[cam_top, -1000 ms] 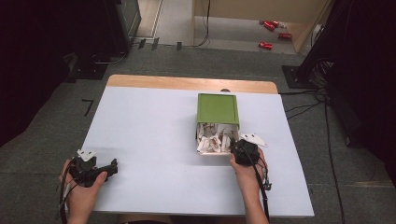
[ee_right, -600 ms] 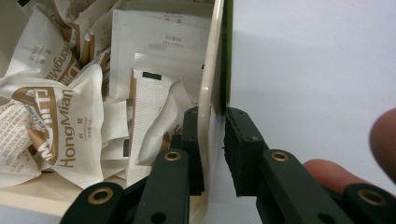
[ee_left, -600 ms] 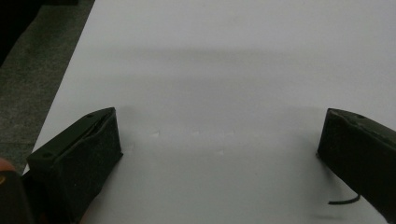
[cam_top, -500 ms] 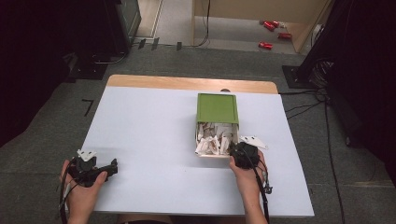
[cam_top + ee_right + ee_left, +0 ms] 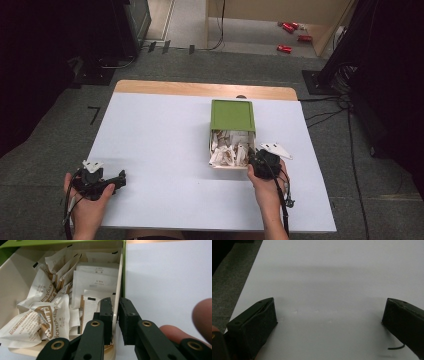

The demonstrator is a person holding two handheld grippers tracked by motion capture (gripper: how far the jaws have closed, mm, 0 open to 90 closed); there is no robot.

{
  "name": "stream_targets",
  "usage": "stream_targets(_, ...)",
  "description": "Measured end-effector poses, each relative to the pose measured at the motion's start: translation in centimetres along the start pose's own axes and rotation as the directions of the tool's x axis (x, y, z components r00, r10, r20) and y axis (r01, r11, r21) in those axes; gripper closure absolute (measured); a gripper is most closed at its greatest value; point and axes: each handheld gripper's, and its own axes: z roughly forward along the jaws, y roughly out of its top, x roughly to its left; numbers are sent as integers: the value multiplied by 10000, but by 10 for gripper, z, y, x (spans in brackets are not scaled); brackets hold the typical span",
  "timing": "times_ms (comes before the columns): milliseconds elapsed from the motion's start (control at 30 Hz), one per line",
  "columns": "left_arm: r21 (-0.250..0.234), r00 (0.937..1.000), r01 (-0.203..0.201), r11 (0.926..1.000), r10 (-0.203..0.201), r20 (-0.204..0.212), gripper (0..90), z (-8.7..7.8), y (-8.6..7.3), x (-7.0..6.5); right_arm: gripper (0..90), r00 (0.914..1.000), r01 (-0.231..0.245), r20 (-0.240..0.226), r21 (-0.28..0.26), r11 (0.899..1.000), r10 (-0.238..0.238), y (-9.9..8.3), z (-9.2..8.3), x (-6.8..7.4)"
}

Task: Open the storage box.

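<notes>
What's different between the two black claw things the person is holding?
The left gripper has its jaws spread wide over bare white table near the front left corner. The right gripper has its jaws pinched on the side wall of the sachet box. Both are black, hand-held and cabled.

I see the box (image 5: 231,131) standing right of centre on the worktop (image 5: 160,150), with packets (image 5: 52,315) heaped inside it. My right gripper (image 5: 261,163) sits at the box's near right corner, its jaws straddling the side wall. My left gripper (image 5: 102,181) lies well apart, near the worktop's front left corner.
</notes>
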Motion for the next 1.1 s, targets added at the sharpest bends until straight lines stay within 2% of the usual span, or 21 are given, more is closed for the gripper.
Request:
stream_targets(300,2,10000,-1,10000,1,3,0,0,0,0,833,10000,-43,19,-54,10000,44,1,1,0)
stream_targets(633,6,10000,1,10000,-1,6,0,0,0,0,859,9995,-196,262,-50,9998,197,4,3,2)
stream_targets(933,9,10000,-2,10000,2,9,0,0,0,0,880,9990,7,447,-60,10000,-4,1,-2,4)
stream_targets(1100,9,10000,-2,10000,2,7,0,0,0,0,881,9989,-92,469,-39,10000,94,0,-6,5)
